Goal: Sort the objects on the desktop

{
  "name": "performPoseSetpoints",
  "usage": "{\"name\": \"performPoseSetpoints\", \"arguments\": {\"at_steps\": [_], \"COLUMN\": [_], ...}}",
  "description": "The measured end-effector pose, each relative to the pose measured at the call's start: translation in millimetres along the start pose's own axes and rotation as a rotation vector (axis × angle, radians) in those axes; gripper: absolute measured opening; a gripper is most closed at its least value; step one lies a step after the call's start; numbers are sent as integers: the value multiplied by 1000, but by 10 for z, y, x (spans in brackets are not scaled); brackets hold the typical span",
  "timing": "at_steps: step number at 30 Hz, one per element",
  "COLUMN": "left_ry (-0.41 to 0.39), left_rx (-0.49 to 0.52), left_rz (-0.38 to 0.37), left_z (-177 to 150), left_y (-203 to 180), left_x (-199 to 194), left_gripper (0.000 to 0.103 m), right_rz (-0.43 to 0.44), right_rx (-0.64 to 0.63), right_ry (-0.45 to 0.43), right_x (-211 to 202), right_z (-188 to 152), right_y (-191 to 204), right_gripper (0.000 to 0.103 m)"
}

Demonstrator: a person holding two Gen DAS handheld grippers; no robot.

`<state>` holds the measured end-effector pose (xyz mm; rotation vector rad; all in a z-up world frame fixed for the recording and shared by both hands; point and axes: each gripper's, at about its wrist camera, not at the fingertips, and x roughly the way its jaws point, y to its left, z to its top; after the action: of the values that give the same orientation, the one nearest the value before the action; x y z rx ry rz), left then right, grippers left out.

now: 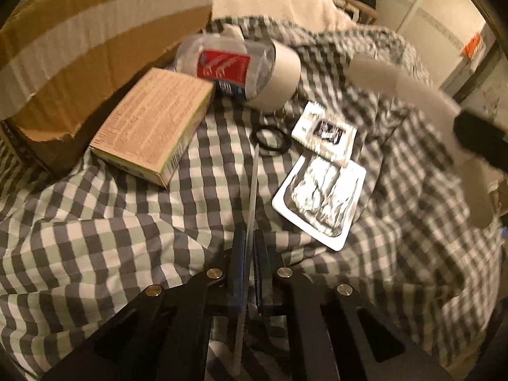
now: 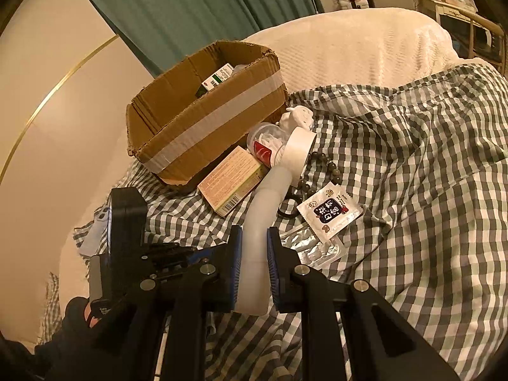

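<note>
A bed under a checked sheet [image 2: 412, 174] carries the clutter beside an open cardboard box [image 2: 203, 120]. The right gripper [image 2: 254, 247] has its jaws clamped on a white tube [image 2: 263, 203]; the left gripper [image 1: 249, 250] pinches a thin strip [image 1: 252, 190]. Both are mid-carry, I judge; next each load must swing over the box and drop.
</note>
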<state>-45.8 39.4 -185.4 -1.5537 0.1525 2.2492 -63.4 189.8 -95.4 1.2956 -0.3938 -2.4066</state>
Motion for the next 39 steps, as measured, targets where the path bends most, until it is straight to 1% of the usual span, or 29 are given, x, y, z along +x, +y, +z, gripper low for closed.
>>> {"name": "performPoseSetpoints", "arguments": {"at_steps": [3, 5, 6, 7, 8, 9, 10, 12, 17, 20, 23, 28, 29, 30, 33, 35, 37, 39], "left_ry": [20, 20, 16, 12, 4, -7, -20, -45, -38, -65, -76, -17, -12, -9, 4, 6, 8, 3], "left_rx": [42, 34, 26, 19, 9, 2, 0, 2, -7, 5, 35, 72, 77, 84, 96, 94, 93, 90], "left_rz": [55, 66, 72, 77, 85, 89, 91, 84, 98, 116, 114, 153, 158, 169, 180, 175, 159, 157], "left_z": [-18, -12, -7, -1, 5, 11, 15, 28, 23, 36, 20, 4, 4, 2, -2, -1, 0, 0], "left_y": [-72, -62, -49, -37, -23, -15, -14, -22, 12, -2, -33, -69, -74, -81, -89, -86, -86, -86], "left_x": [72, 74, 60, 45, 19, -11, -41, -103, -96, -167, -205, 25, 54, 81, 130, 136, 131, 121], "left_gripper": [9, 14, 21, 33, 42, 63, 75, 77, 77, 77, 77, 76, 74, 70, 46, 40, 27, 23], "right_rz": [-2, -1, 1, 1, 0, 1, 2, 1, 3, 4, 6, 10, 10, 10, 12, 12, 16, 19], "right_rx": [2, 5, 6, 8, 11, 14, 16, 20, 25, 26, 26, 27, 29, 30, 33, 36, 38, 40], "right_ry": [5, 9, 11, 13, 13, 14, 14, 16, 20, 26, 31, 37, 38, 39, 42, 44, 42, 41], "right_x": [15, 29, 35, 43, 48, 53, 55, 61, 83, 91, 104, 120, 121, 123, 132, 132, 124, 120], "right_z": [-6, -14, -15, -16, -16, -17, -17, -19, -29, -40, -46, -54, -54, -54, -59, -63, -63, -62], "right_y": [-3, -10, -18, -25, -33, -47, -54, -70, -96, -107, -117, -109, -112, -108, -113, -116, -121, -120], "right_gripper": [16, 16, 17, 17, 17, 17, 17, 17, 17, 17, 17, 18, 18, 18, 18, 18, 18, 18]}}
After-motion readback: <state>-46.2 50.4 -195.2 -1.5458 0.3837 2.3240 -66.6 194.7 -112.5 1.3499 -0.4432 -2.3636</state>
